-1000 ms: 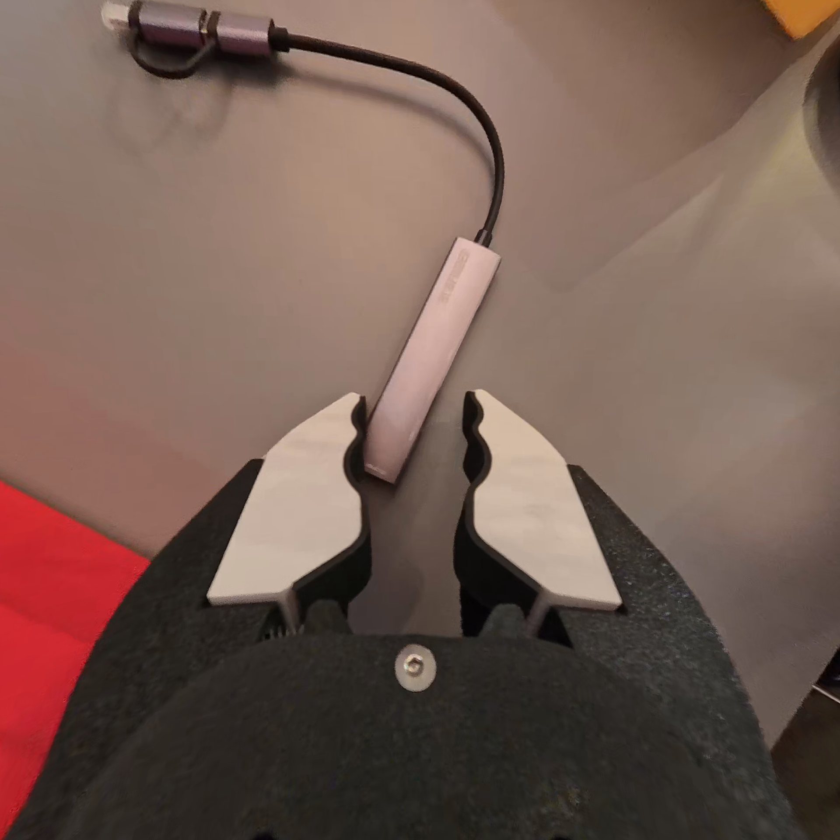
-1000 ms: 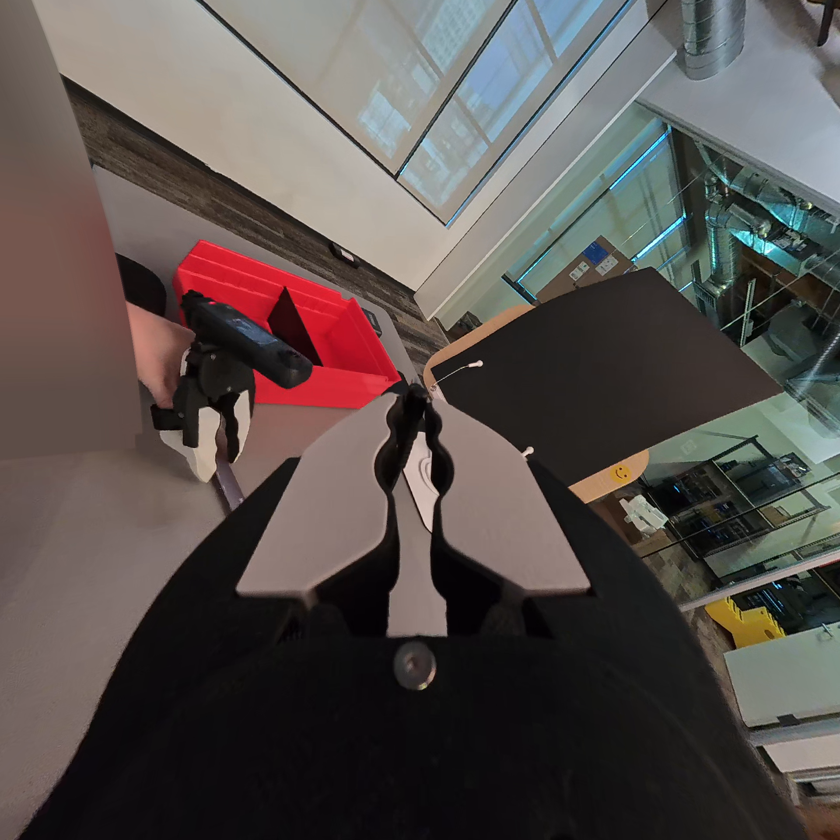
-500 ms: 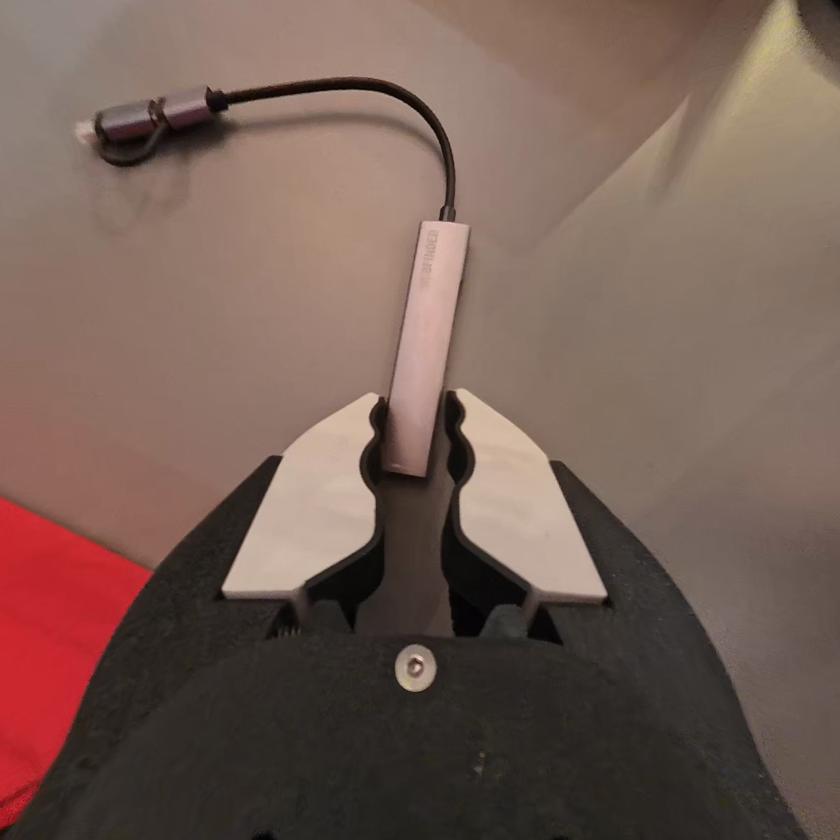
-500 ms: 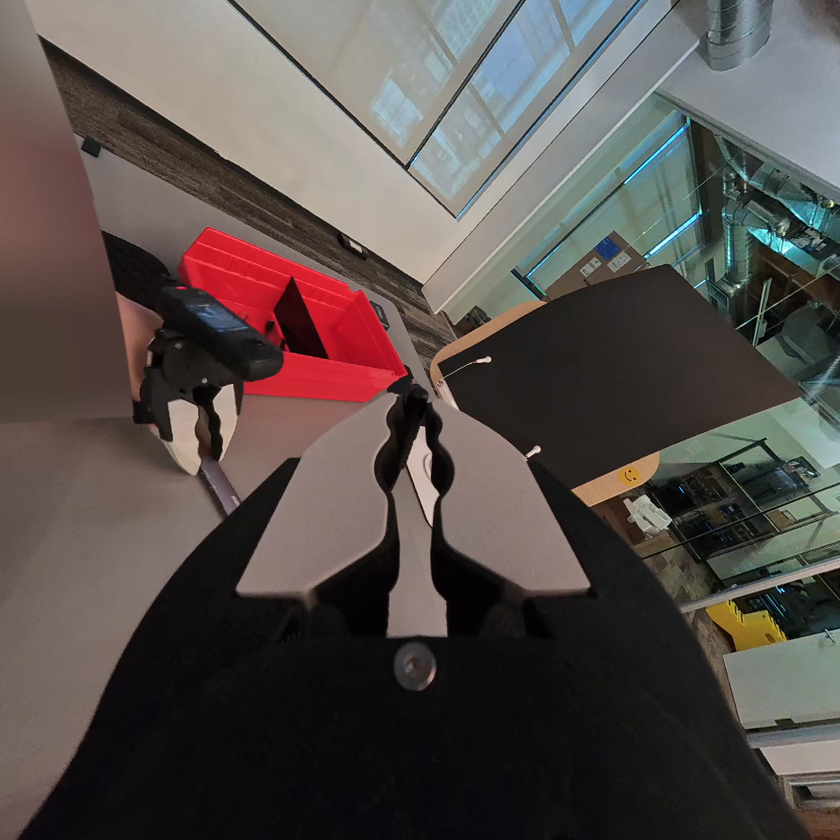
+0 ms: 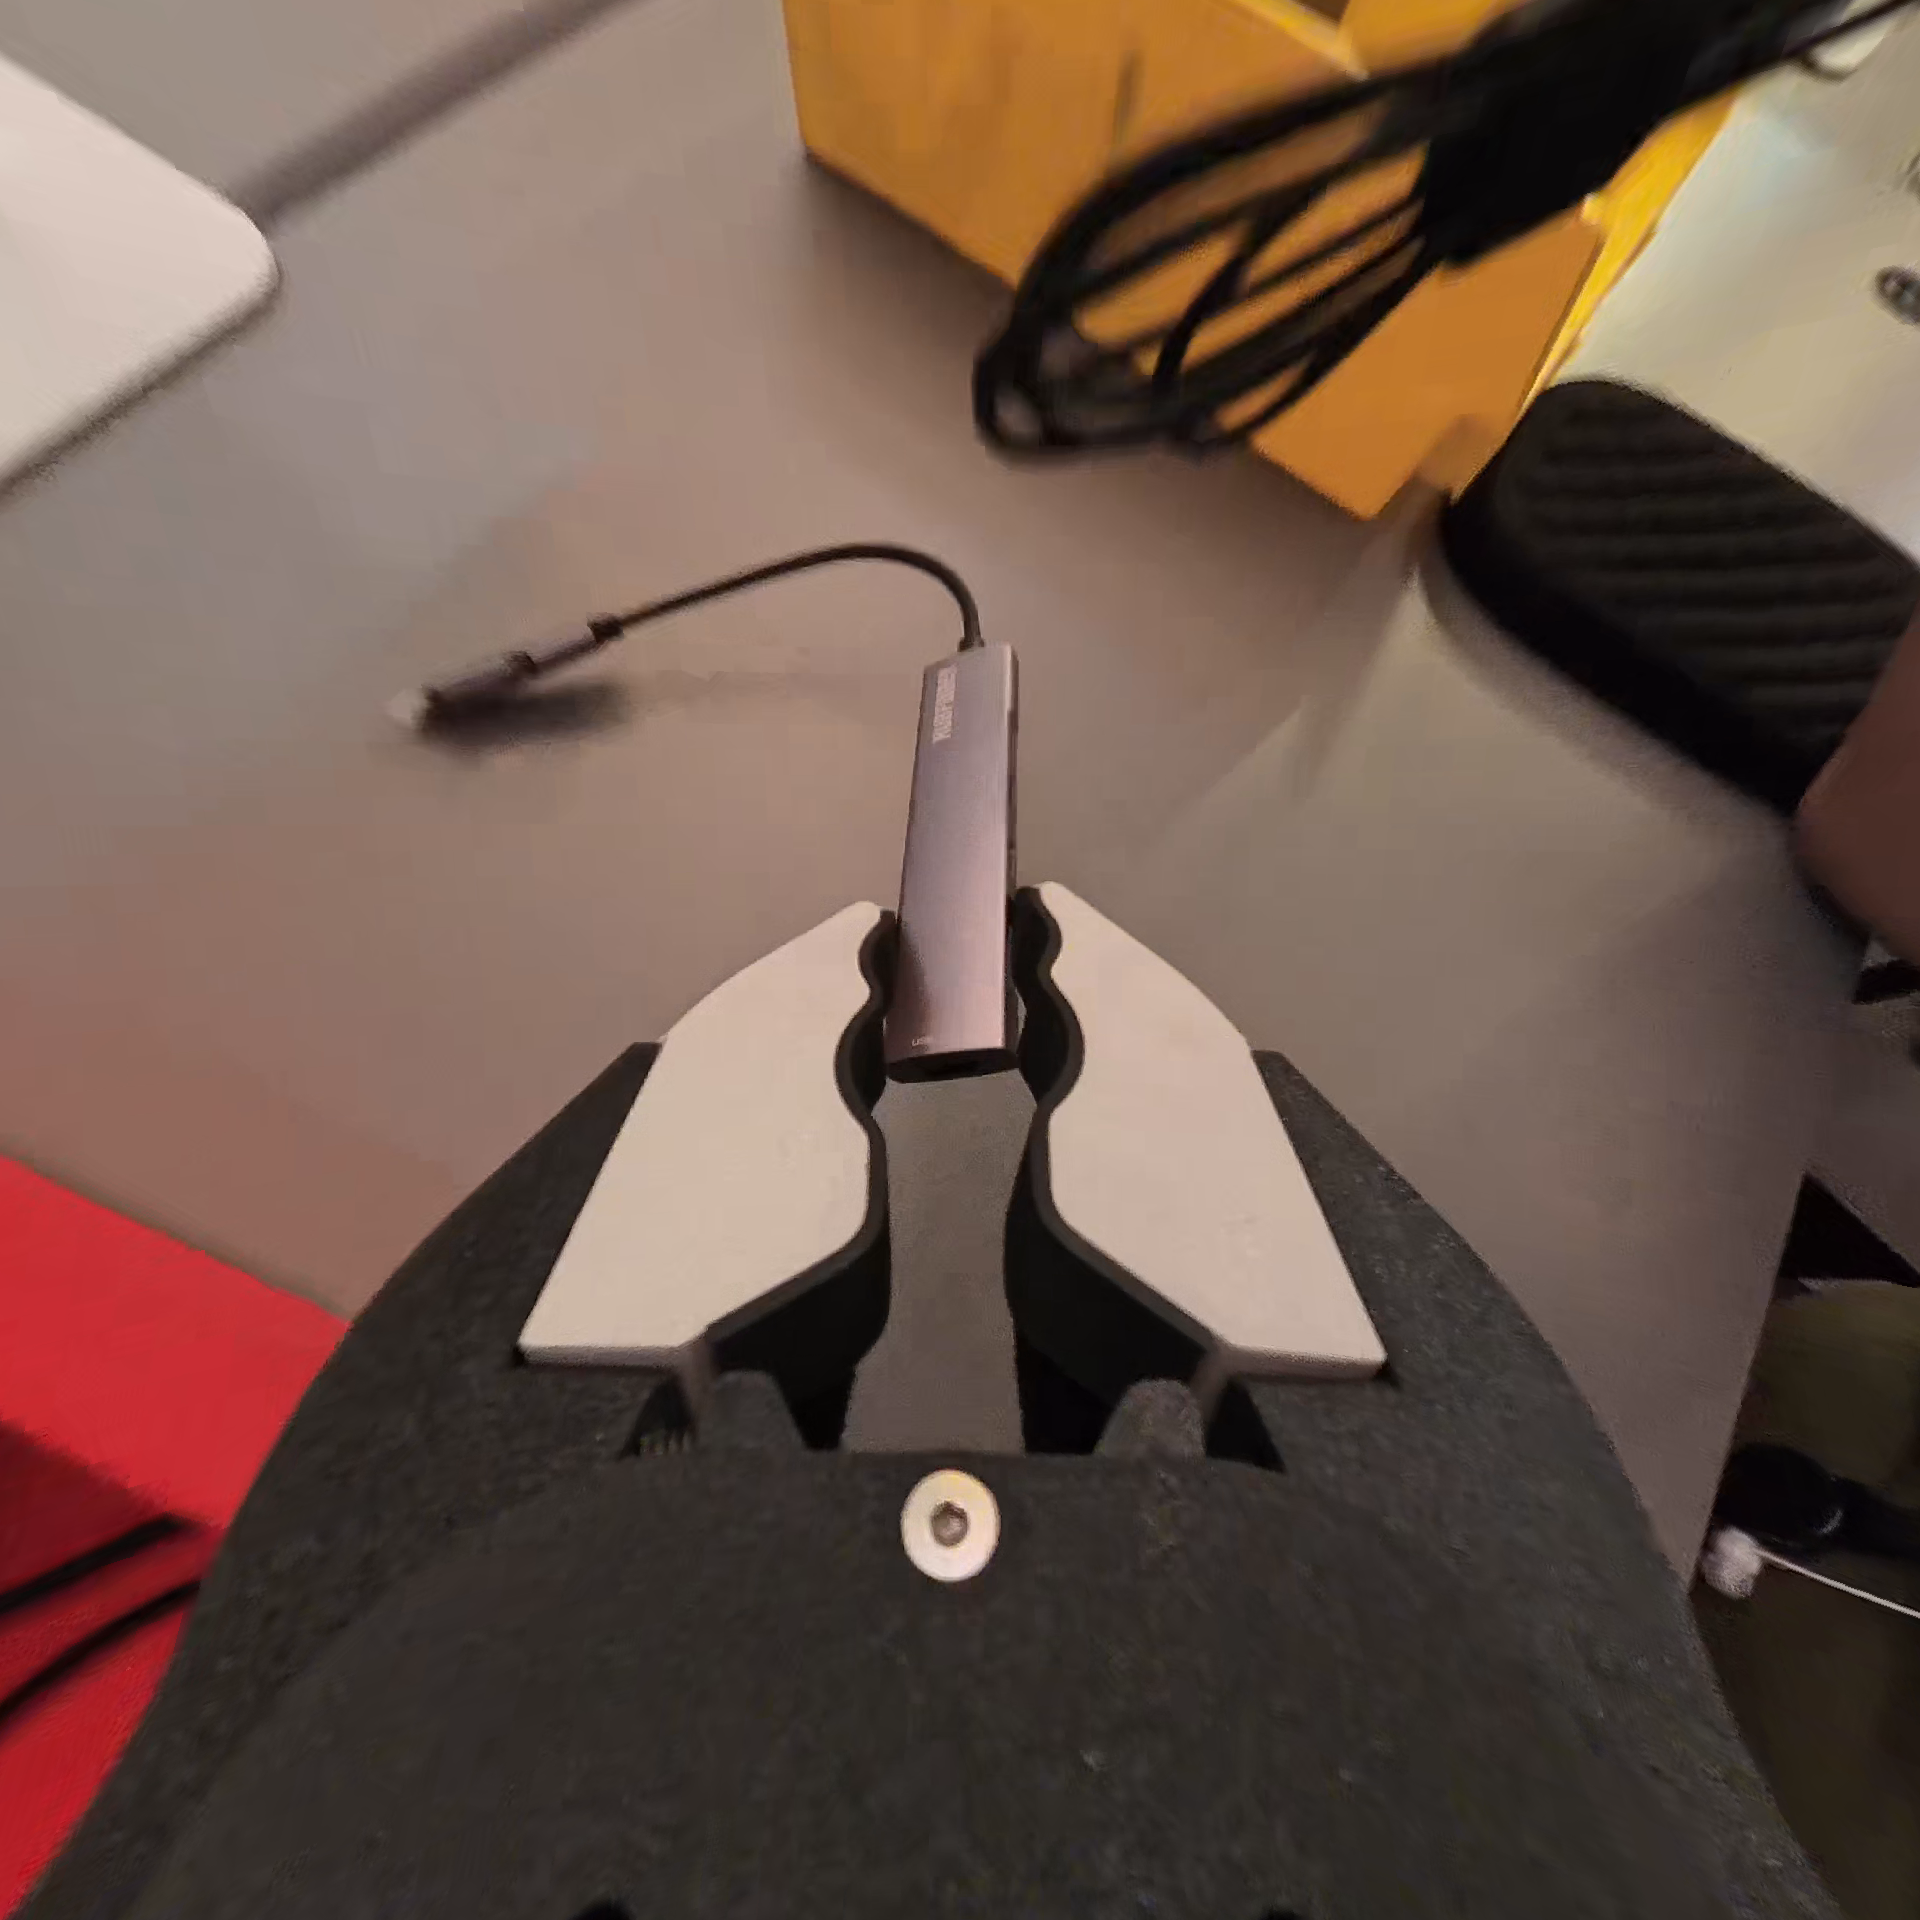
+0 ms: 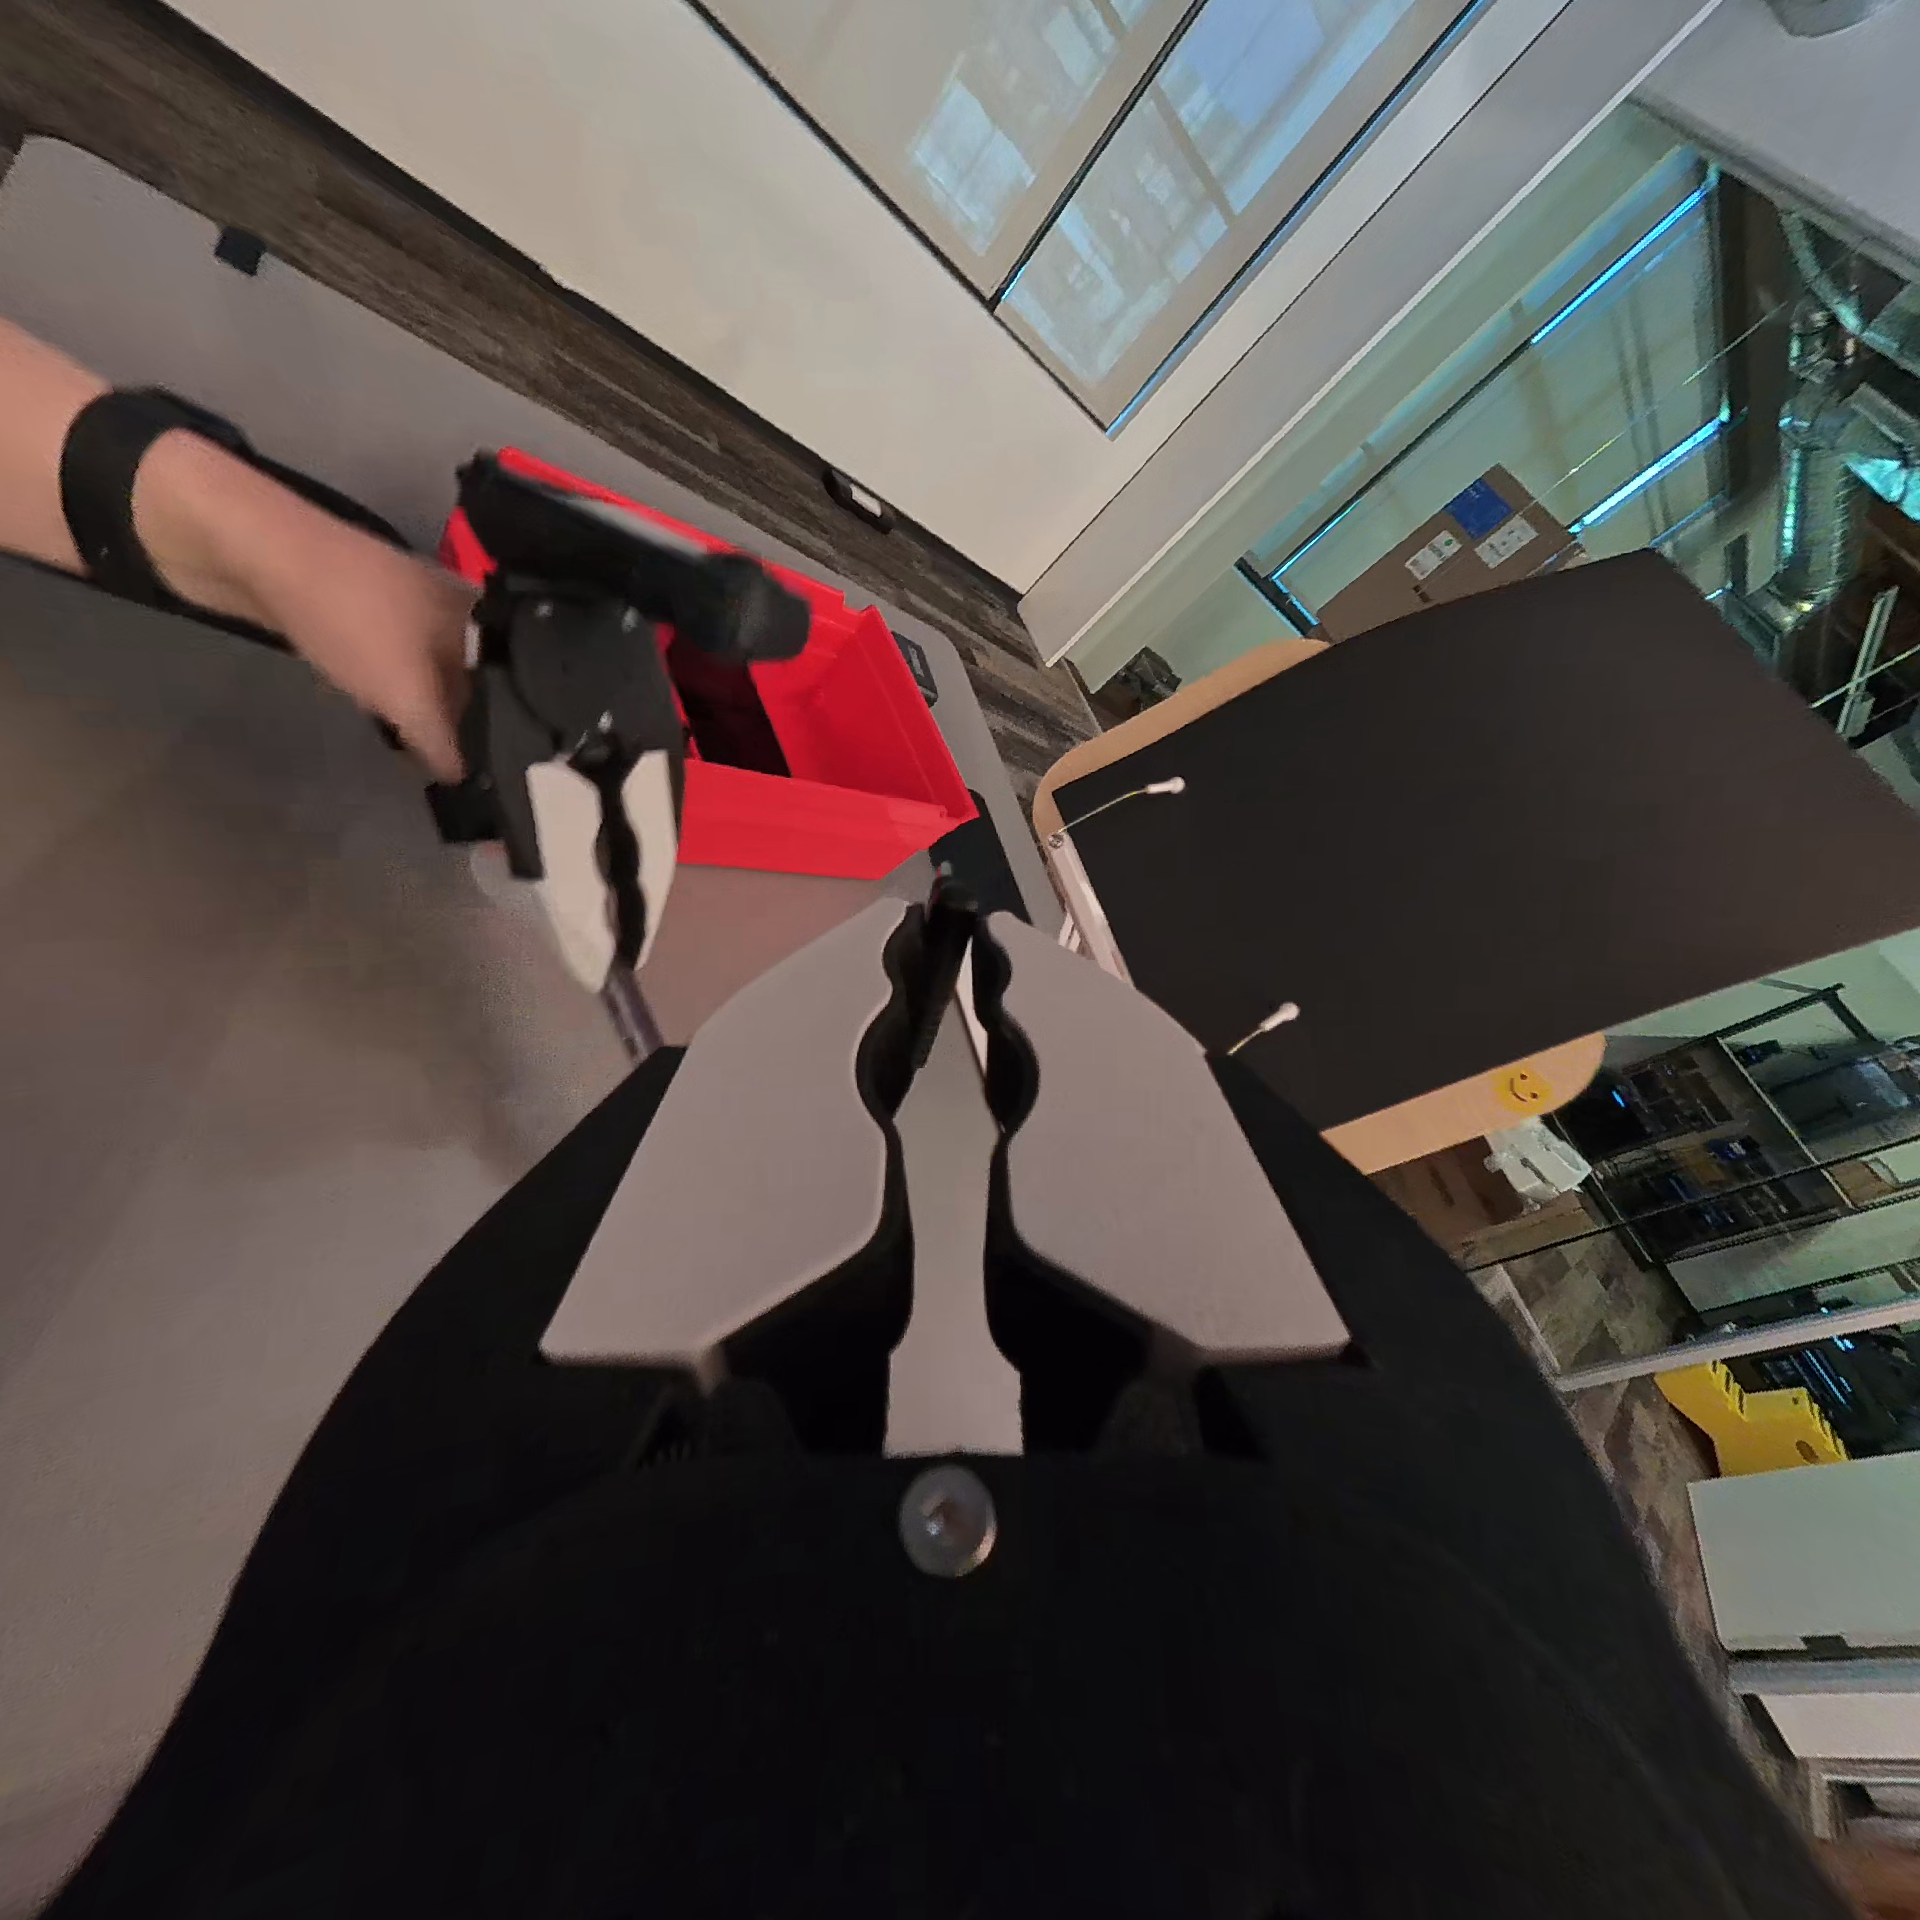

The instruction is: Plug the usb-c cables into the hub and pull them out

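Left wrist view shows the left claw [image 5: 951, 935] closed on the near end of the grey hub [image 5: 958, 831], both pads pressing its sides, lifted over the grey counter [image 5: 416, 883]; its short lead ends in a blurred plug [image 5: 499, 681]. A smeared black cable bundle [image 5: 1247, 260] hangs before a yellow box [image 5: 1039, 135]. The right claw [image 6: 940, 925] pinches a thin black cable plug [image 6: 940, 971], its tip hard to make out.

One hub [image 5: 961, 831]. One bundle of black cables [image 5: 1226, 281]. One yellow box [image 5: 1039, 135]. One red bin [image 6: 831, 748]. Two claws [image 5: 956, 935] [image 6: 951, 935]. One hand [image 6: 343, 623]. One tabletop [image 5: 520, 883].
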A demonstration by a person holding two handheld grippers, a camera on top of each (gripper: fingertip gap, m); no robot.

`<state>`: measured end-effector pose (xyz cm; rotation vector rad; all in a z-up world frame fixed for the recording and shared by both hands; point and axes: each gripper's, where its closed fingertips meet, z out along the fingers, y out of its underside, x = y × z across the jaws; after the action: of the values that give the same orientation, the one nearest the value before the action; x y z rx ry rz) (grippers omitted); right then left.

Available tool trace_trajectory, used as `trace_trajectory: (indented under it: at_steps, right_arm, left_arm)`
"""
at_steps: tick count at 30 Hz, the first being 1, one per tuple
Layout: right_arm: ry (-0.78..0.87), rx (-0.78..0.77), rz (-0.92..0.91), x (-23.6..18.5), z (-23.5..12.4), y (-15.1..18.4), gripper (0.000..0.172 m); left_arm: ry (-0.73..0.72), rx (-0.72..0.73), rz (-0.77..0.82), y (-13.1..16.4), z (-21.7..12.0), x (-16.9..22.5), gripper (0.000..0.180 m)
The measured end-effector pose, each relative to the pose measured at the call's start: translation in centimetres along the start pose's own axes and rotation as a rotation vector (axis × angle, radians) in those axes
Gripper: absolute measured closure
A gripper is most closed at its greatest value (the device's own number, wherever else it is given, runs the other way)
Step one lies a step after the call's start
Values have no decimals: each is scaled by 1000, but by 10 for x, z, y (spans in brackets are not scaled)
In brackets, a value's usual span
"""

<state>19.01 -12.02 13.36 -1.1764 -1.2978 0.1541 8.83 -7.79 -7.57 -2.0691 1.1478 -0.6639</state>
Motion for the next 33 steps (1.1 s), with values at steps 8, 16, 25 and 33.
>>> trace_trajectory:
  at_steps: [8, 16, 25, 33]
  right_arm:
    - [-95, -146, -50, -21, 55, 21, 163]
    - [-208, -278, -69, -46, 105, 55, 163]
    - [-98, -222, -52, -20, 80, 43, 163]
    - [-41, -198, -73, -11, 59, 33, 163]
  left_arm:
    - [-11, 240, 5, -78, -63, -31, 180]
    - [8, 121, -12, -22, -56, -21, 173]
    - [-198, -41, -10, 89, -6, -3, 150]
    - [-229, -60, -35, 93, 12, -14, 148]
